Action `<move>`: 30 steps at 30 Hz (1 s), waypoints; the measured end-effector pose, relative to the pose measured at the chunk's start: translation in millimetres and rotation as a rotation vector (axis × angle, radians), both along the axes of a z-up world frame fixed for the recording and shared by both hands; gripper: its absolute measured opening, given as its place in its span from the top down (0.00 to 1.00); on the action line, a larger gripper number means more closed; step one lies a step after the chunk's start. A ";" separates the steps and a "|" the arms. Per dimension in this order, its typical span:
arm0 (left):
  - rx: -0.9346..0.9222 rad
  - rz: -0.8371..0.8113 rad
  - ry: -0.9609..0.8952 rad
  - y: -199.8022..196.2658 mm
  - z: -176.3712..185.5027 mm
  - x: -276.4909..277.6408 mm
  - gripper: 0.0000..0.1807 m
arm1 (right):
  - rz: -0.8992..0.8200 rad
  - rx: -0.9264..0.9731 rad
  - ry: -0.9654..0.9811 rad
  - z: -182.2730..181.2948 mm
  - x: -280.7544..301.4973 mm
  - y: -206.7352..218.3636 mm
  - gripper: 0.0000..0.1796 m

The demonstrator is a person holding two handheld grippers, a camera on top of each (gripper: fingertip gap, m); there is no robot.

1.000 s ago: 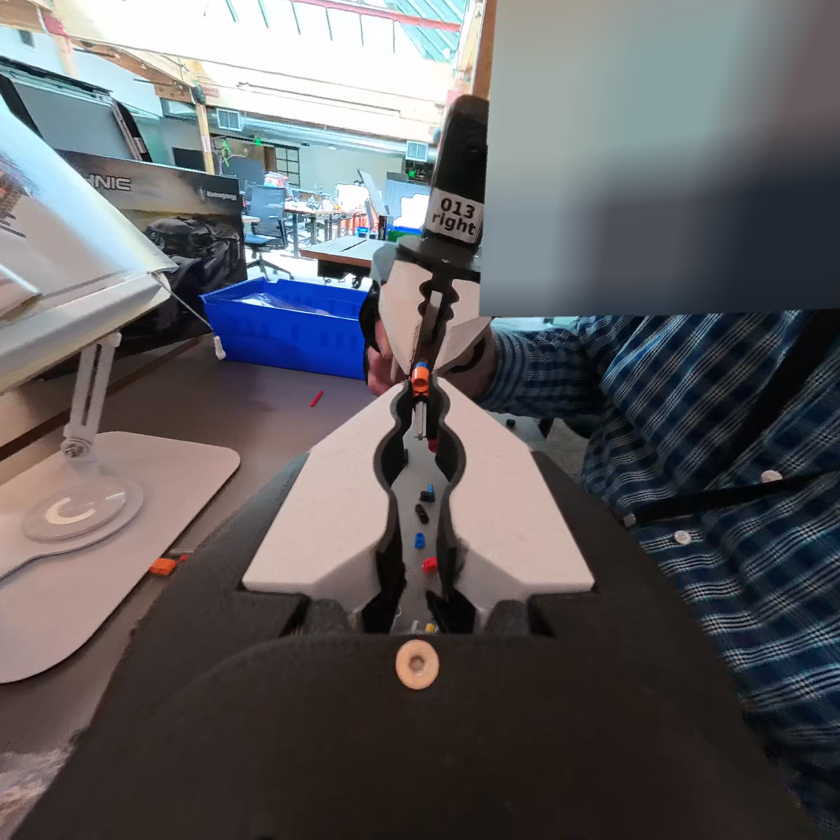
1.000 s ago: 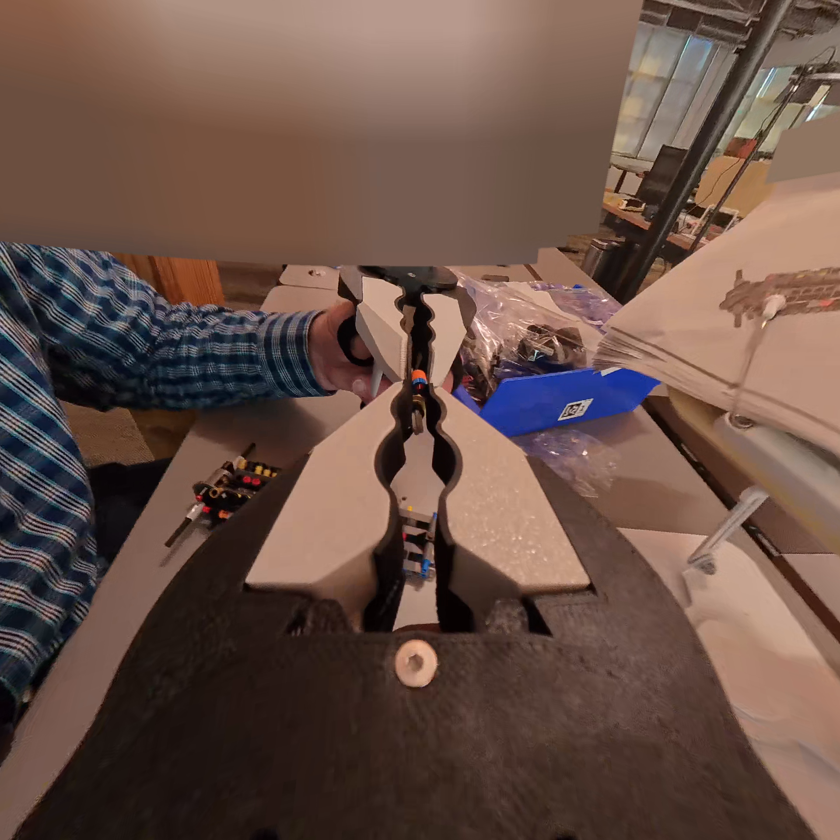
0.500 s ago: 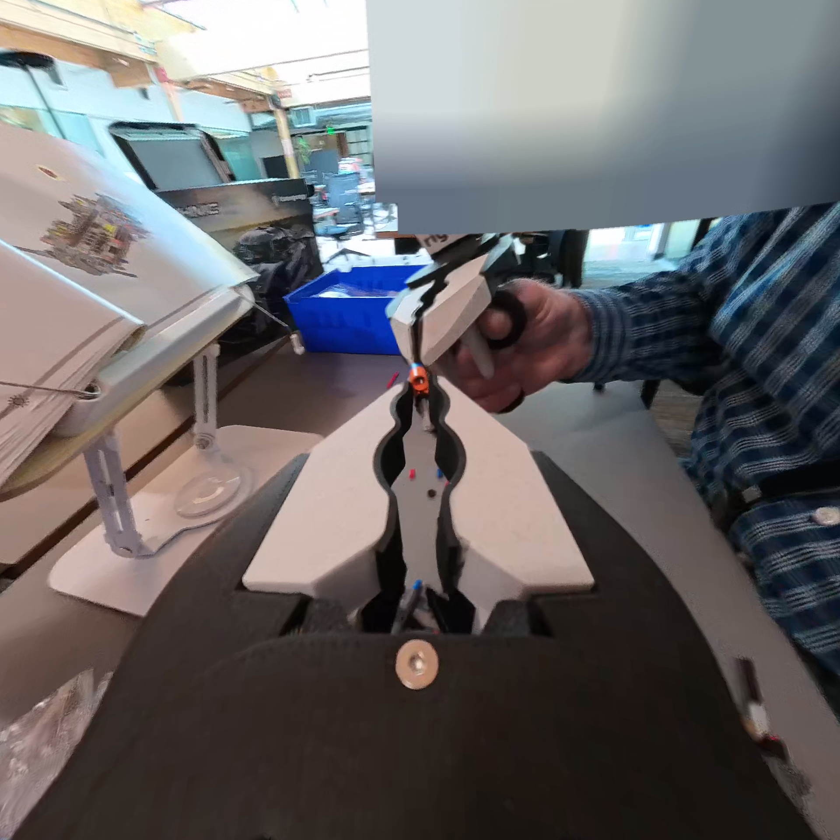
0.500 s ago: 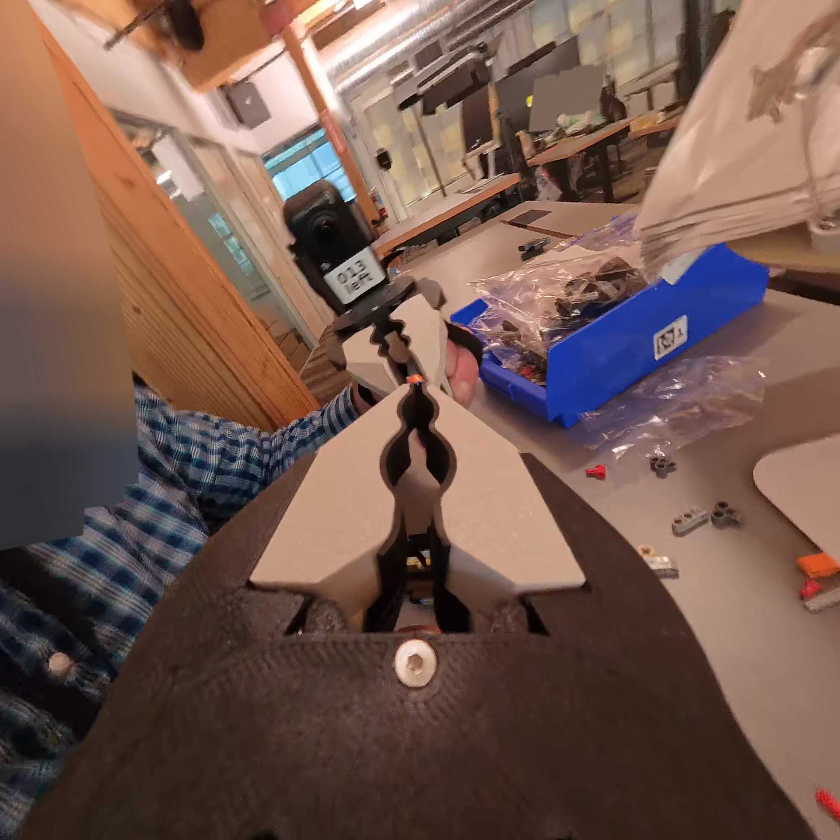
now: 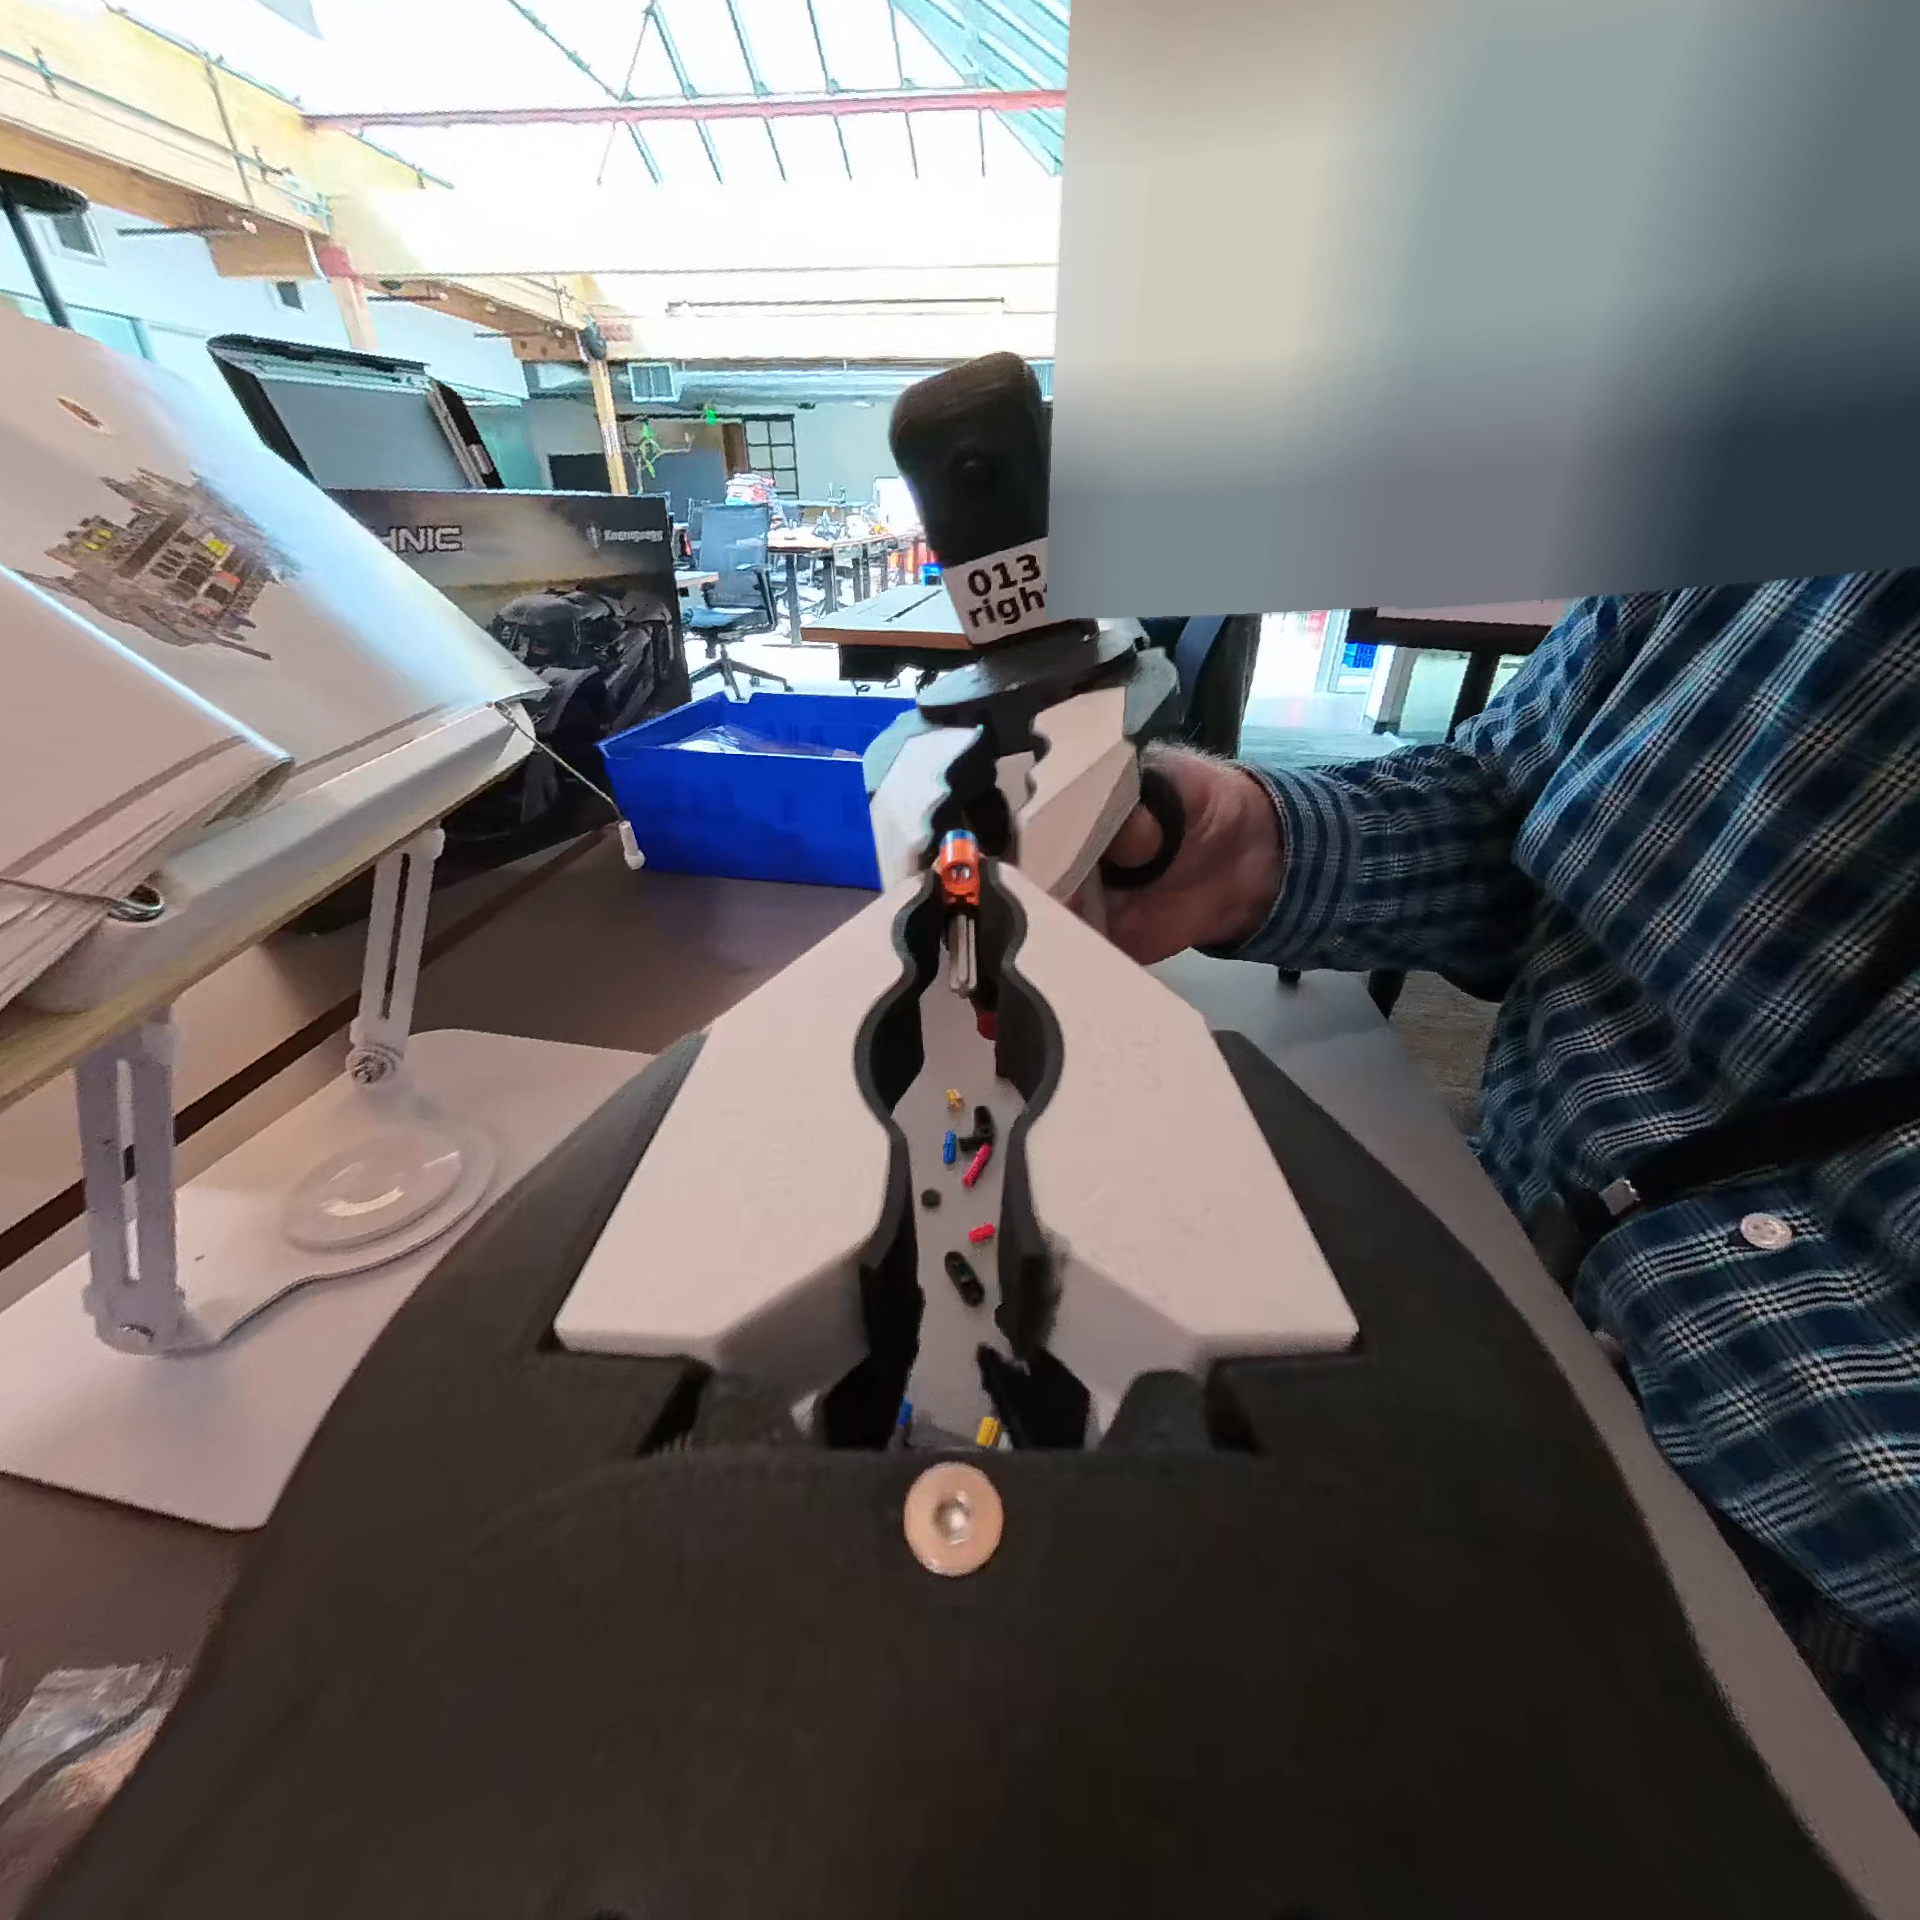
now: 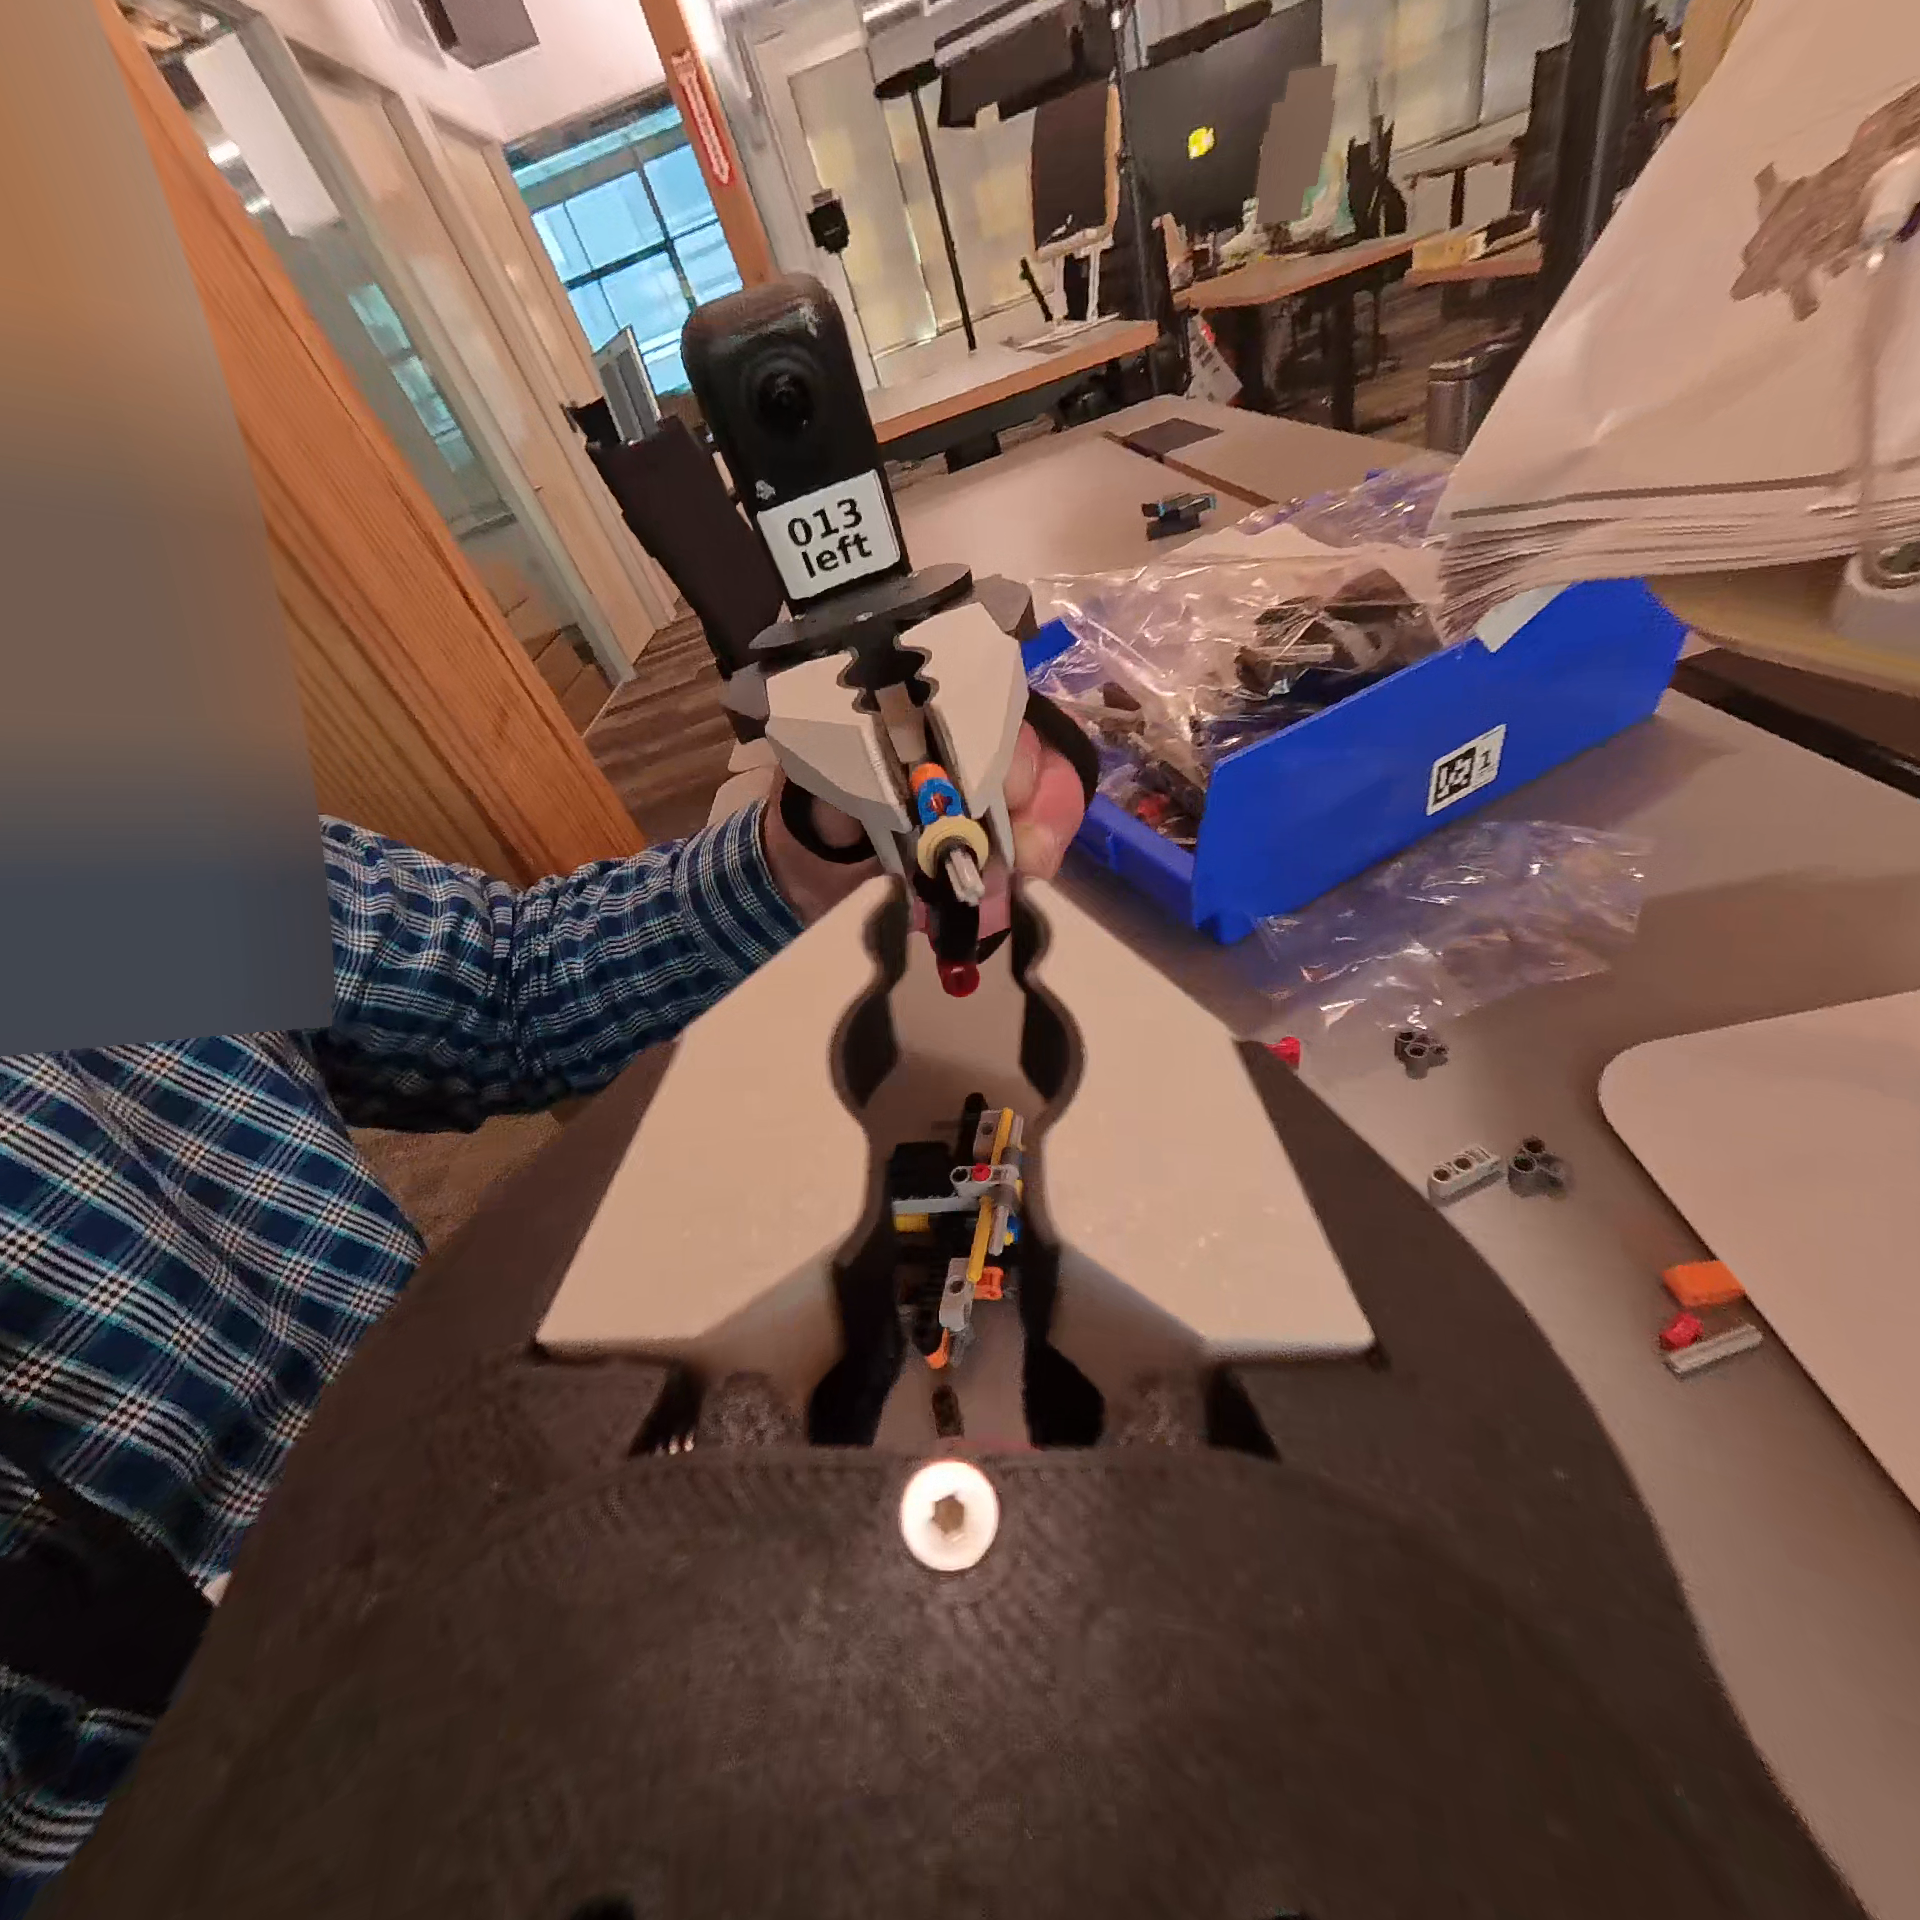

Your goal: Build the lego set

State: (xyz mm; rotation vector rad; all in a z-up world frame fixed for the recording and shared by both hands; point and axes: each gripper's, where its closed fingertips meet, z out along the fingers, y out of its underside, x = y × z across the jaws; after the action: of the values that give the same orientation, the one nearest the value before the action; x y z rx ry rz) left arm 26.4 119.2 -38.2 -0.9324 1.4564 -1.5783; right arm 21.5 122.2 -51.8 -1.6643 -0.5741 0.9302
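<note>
blue bin [image 6: 1351,790]; blue plaid sleeve [image 5: 1455,831]

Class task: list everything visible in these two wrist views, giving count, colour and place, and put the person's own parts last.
axle assembly: one; orange, blue, tan, grey; in left gripper
partial build: one; black, yellow, grey; on table, under right gripper
loose pieces: several; grey, orange, red; on table
bin: one; blue; holds clear bags
booklet: one; white; on white stand
box: one; dark; beside bin
left gripper: shut on assembly
right gripper: jaws apart around assembly's black end
right hand, left hand: plaid sleeves
</note>
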 end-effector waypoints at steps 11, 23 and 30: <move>-0.064 0.006 0.057 5.4 -11.1 9.0 0.87 | 0.051 -0.168 0.405 6.5 16.6 9.1 0.95; -0.046 0.013 0.093 0.6 -21.2 15.8 0.95 | 0.024 -0.134 0.335 0.4 14.9 6.2 0.96; -0.041 -0.005 0.105 -3.0 -25.8 17.2 0.93 | -0.004 -0.101 0.235 -4.9 17.4 2.5 0.95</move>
State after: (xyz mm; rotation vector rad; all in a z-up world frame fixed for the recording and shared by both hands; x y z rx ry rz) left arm 43.6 116.1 -64.0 -1.0498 1.5038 -1.5885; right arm 38.9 124.6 -56.7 -1.6151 -0.3697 1.1498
